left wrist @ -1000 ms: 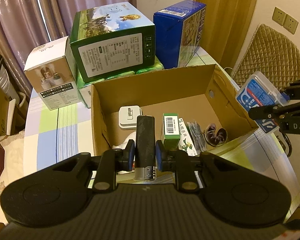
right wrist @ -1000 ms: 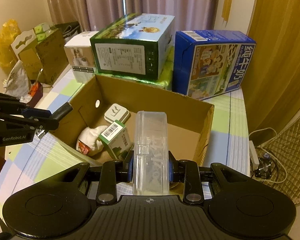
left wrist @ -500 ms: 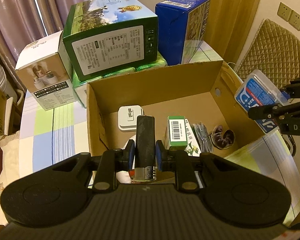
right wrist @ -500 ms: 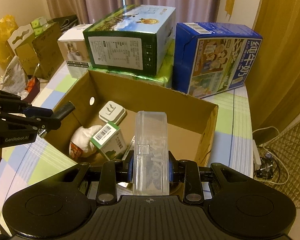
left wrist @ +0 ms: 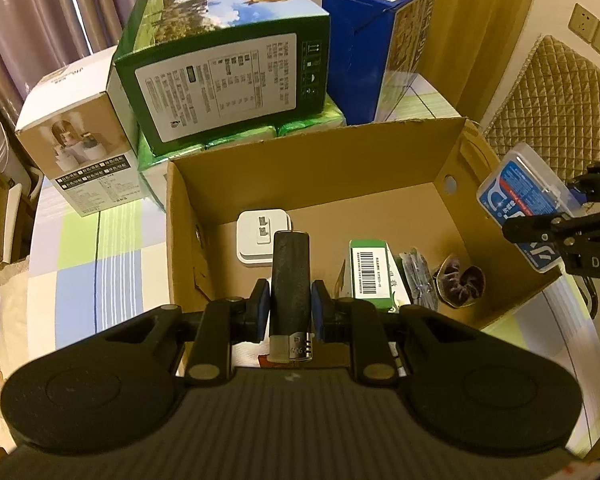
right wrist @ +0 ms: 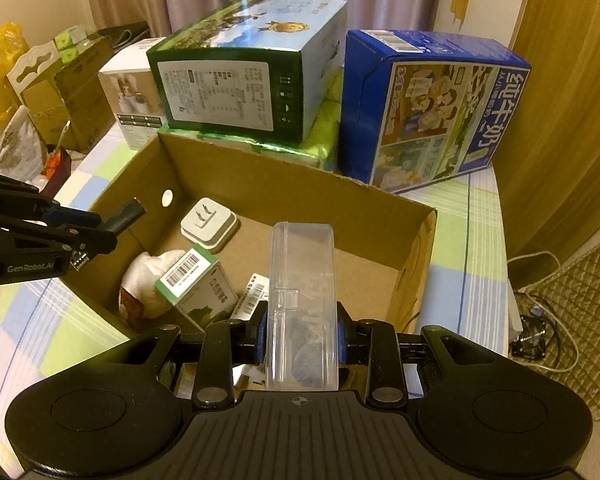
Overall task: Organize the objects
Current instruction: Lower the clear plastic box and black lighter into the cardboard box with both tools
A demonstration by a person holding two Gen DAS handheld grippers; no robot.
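Observation:
An open cardboard box (left wrist: 300,168) (right wrist: 284,184) stands on the checked tablecloth. Inside lie a white plug adapter (left wrist: 262,238) (right wrist: 210,222), a green-and-white carton (left wrist: 370,276) (right wrist: 194,280), a white pouch (right wrist: 144,284), a packet (left wrist: 418,280) and a dark scrunchie (left wrist: 460,284). My left gripper (left wrist: 289,312) is shut on a black cylindrical device (left wrist: 290,280) over the box's near left part. My right gripper (right wrist: 302,338) is shut on a clear plastic case (right wrist: 302,300) above the box's near right edge; the left wrist view shows that case's blue label (left wrist: 524,204).
Behind the box stand a green carton (left wrist: 220,64) (right wrist: 252,68) on green packs, a blue milk carton (left wrist: 380,36) (right wrist: 432,104) and a white box (left wrist: 80,140) (right wrist: 132,92). A quilted chair (left wrist: 552,108) and floor cables (right wrist: 540,320) lie to the right. Bags and boxes (right wrist: 40,92) crowd the far left.
Both grippers have moved forward and lower over the cardboard box, each still holding its object. The box's contents have not shifted.

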